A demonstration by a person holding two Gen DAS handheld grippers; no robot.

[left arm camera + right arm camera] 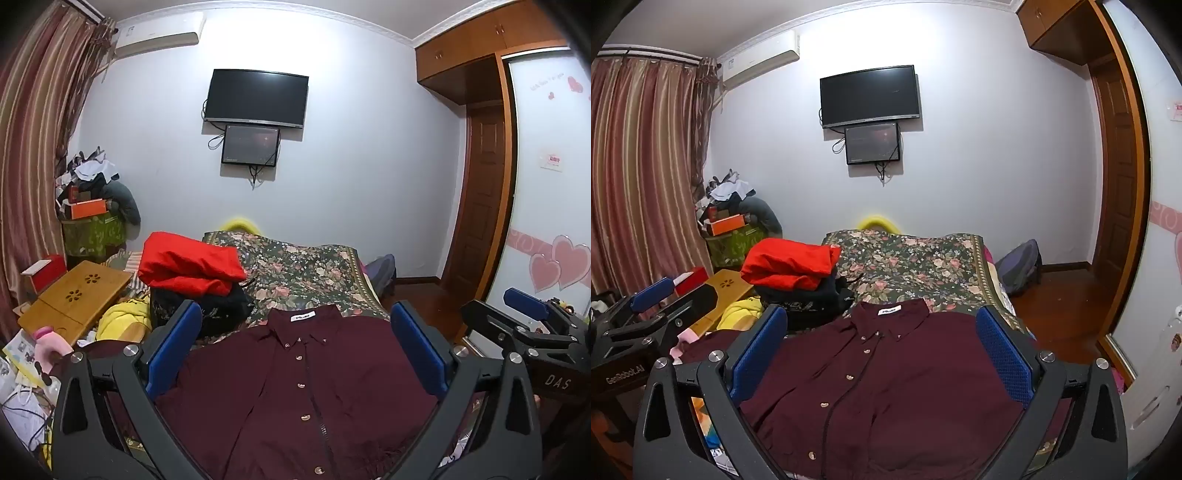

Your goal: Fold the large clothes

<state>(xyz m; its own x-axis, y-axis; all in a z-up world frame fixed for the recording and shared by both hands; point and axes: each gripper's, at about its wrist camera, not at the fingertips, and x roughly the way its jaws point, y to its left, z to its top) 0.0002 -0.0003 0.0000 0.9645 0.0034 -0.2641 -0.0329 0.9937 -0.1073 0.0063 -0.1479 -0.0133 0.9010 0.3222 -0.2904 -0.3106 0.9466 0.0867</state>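
A dark maroon button-up shirt [295,376] lies spread front-up on the bed, collar toward the far wall; it also shows in the right wrist view [886,373]. My left gripper [295,328] is open and empty, held above the shirt with its blue pads either side of the chest. My right gripper [881,328] is also open and empty above the shirt. The right gripper shows at the right edge of the left wrist view [532,314], and the left gripper shows at the left edge of the right wrist view [646,299].
A floral bedspread [306,273] covers the bed beyond the shirt. A pile of red and dark clothes [192,266] sits at the left. A wooden lap table [77,295] and clutter lie further left. A wardrobe [546,184] and door stand at the right.
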